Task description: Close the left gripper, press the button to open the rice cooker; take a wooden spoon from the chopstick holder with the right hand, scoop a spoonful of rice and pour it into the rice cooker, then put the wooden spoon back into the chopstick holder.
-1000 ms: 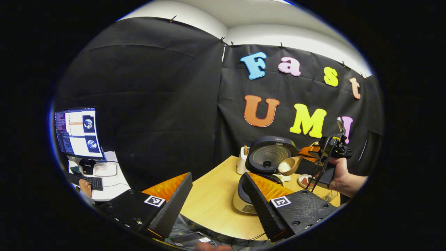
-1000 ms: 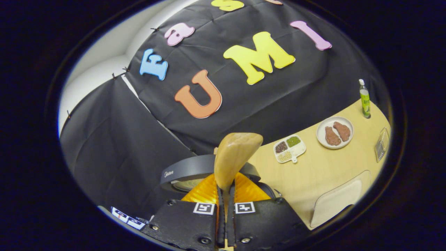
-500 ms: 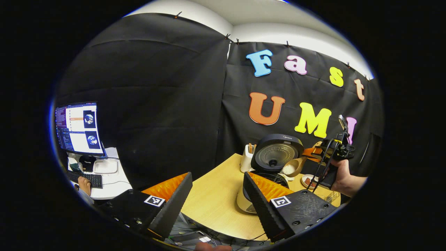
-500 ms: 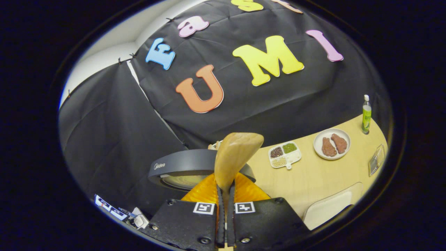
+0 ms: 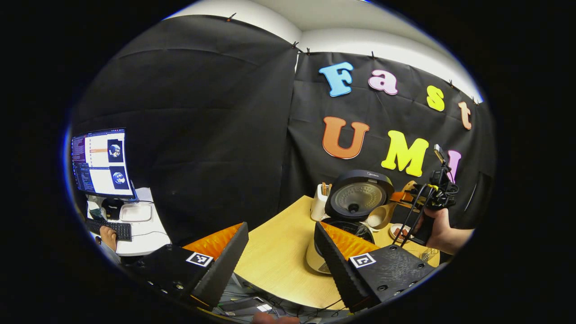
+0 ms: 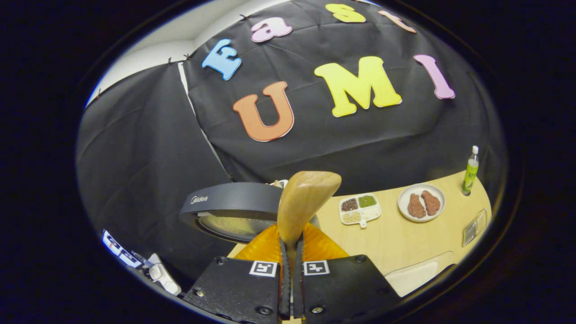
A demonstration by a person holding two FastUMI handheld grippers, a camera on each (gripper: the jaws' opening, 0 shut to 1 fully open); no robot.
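In the left gripper view, the left gripper [image 5: 281,245] has its fingers spread wide over the near edge of the table [image 5: 274,256], gripping nothing. The cooker [image 5: 342,234] stands on the table beyond the right-hand finger, lid [image 5: 358,194] raised and upright. Just left of the cooker is the holder [image 5: 320,206], with sticks poking out of it. Right of the cooker, a hand [image 5: 443,229] carries the right gripper [image 5: 400,198], which holds the spoon [image 5: 377,217]. Compared with a second ago, the spoon's bowl has dropped from beside the lid to just over the pot's right rim, and it is tipped further, with rice [image 5: 373,220] pale inside it. The cooker sits a little higher and further right in the view than before. Far left of the cooker, a monitor [image 5: 100,162] and keyboard [image 5: 110,228] sit on a white desk.

In the right gripper view, the right gripper [image 6: 291,252] is closed tight on the spoon's handle, the back of the spoon [image 6: 306,198] rising ahead. The lid [image 6: 231,209] lies just left of the spoon and shows lower and larger than a second ago. Right of the spoon on the table [image 6: 405,243] lie a divided dish [image 6: 359,209], a plate [image 6: 421,203] and a bottle [image 6: 470,171], all now level where they slanted before.
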